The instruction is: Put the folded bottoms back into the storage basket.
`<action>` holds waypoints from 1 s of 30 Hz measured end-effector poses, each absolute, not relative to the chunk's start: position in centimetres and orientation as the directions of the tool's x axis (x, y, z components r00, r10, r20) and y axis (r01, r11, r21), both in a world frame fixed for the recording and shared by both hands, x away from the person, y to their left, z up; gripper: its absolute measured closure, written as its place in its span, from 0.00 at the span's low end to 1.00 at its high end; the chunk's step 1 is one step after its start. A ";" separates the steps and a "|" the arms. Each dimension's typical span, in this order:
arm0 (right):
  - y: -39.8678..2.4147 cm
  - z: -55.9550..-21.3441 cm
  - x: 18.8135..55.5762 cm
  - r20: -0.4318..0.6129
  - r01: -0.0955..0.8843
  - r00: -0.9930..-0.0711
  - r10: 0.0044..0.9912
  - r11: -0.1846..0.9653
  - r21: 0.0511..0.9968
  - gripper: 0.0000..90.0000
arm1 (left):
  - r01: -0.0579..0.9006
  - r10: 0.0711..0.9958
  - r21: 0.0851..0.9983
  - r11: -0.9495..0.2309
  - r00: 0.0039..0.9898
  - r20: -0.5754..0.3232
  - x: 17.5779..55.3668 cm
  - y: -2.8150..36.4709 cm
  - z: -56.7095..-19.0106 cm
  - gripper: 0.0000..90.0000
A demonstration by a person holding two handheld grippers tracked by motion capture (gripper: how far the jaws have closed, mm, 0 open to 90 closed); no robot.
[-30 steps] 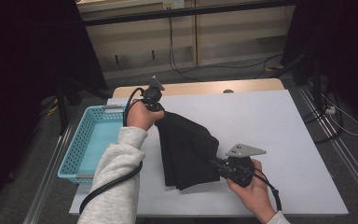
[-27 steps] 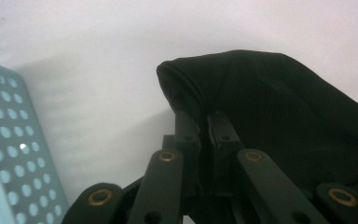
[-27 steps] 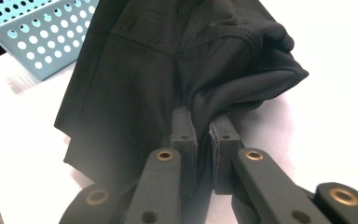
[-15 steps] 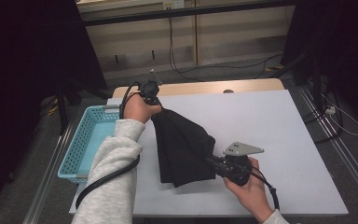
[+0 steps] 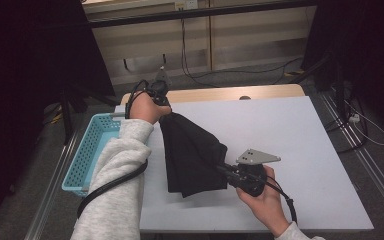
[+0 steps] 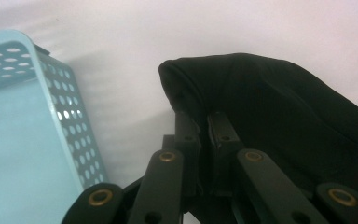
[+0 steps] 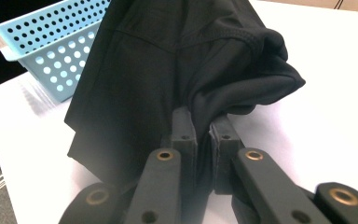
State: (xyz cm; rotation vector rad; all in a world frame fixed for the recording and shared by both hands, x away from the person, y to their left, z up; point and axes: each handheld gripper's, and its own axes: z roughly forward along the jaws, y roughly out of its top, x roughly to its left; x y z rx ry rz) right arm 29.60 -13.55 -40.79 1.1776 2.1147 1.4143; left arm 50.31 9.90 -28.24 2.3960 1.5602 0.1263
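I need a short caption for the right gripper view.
Right gripper shut on black garment, blue basket behind.

I see a white tabletop point(image 5: 290, 145) with a wood edge point(image 5: 220, 94) at the far side. Grey floor point(image 5: 260, 75) beyond, cables point(image 5: 195, 75) trailing over it, beige wall panels point(image 5: 240, 45) behind, dark curtains point(image 5: 25, 75) on both sides. Dim light.

A light-blue perforated basket point(image 5: 91, 150) — at the white table's point(image 5: 300, 145) left edge.

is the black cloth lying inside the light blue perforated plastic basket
No, in the high view the black cloth hangs over the white table, pinched by the left gripper and right gripper, beside the light blue perforated plastic basket.
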 end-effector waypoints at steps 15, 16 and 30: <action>-12.5 -40.1 30.0 0.154 0.410 -0.615 0.773 0.147 0.900 0.93 | 0.890 0.917 0.268 -0.369 0.395 -0.049 50.6 10.7 -26.5 0.94; -12.4 -40.0 30.0 0.156 0.411 -0.616 0.772 0.146 0.900 0.93 | 0.891 0.920 0.272 -0.363 0.390 -0.048 50.6 10.8 -26.4 0.94; -11.0 -39.1 30.4 0.141 0.373 -0.636 0.759 0.142 0.917 0.93 | 0.899 0.929 0.266 -0.347 0.369 -0.036 50.7 12.4 -25.1 0.94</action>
